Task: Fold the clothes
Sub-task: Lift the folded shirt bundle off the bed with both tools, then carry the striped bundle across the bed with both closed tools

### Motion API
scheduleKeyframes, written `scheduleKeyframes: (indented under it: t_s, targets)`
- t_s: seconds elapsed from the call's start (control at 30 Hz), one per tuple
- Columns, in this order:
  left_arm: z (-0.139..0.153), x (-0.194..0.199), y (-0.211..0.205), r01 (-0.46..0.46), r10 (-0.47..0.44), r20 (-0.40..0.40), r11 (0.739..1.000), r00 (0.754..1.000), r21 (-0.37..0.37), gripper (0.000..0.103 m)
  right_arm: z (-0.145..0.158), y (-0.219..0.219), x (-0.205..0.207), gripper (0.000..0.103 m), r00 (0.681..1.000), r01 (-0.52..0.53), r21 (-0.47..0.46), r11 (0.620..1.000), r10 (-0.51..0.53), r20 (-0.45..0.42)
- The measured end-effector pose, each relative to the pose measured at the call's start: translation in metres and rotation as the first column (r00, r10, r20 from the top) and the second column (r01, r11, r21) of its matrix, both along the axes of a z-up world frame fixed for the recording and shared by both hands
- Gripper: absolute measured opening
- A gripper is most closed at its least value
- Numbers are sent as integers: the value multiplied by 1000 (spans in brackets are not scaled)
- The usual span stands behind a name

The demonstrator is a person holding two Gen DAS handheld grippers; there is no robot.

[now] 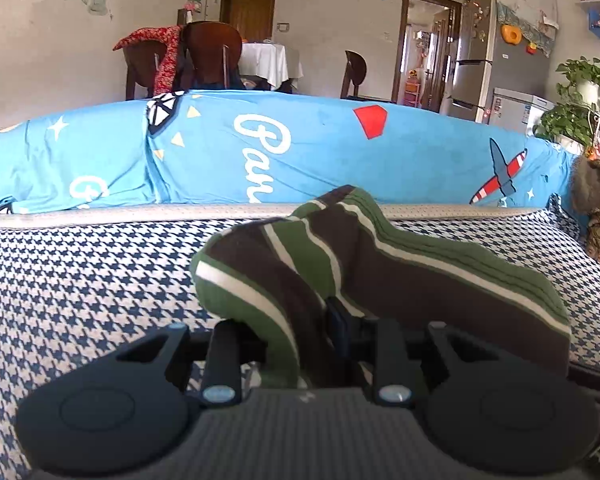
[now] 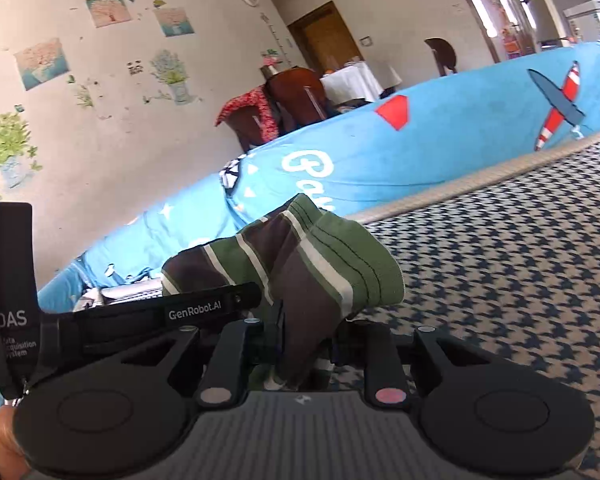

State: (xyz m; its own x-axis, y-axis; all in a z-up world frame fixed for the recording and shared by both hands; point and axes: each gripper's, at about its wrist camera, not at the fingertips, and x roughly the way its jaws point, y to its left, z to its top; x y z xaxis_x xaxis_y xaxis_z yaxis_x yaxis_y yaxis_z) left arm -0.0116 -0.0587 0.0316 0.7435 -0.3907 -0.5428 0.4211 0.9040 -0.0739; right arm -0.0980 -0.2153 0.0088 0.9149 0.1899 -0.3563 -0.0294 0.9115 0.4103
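A striped garment (image 1: 340,264) in green, brown and white lies bunched on a houndstooth cover (image 1: 80,280), near the middle of the padded surface. The left tongs (image 1: 296,344) are closed tight on a fold of it, the cloth rising in a hump above the grip and trailing off to the right. The right tongs (image 2: 300,340) pinch another part of the same garment (image 2: 300,256), which stands up in a crumpled peak over them. In the right wrist view the black body of the other tool, printed with lettering, sits just left of the cloth. Behind the houndstooth cover runs a blue sheet (image 1: 300,148) printed with planes and stars; beyond it stand wooden chairs (image 1: 212,52) and a fridge (image 1: 496,60)
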Motion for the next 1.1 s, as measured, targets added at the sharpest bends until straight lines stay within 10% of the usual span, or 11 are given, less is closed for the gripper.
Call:
scheduleKeyframes:
  t_s: [1.1]
  targets:
    - [11,47,94,-331,331,-3,942,943,-47,26,25,77,83,18,964,-253,-131,959,262,54]
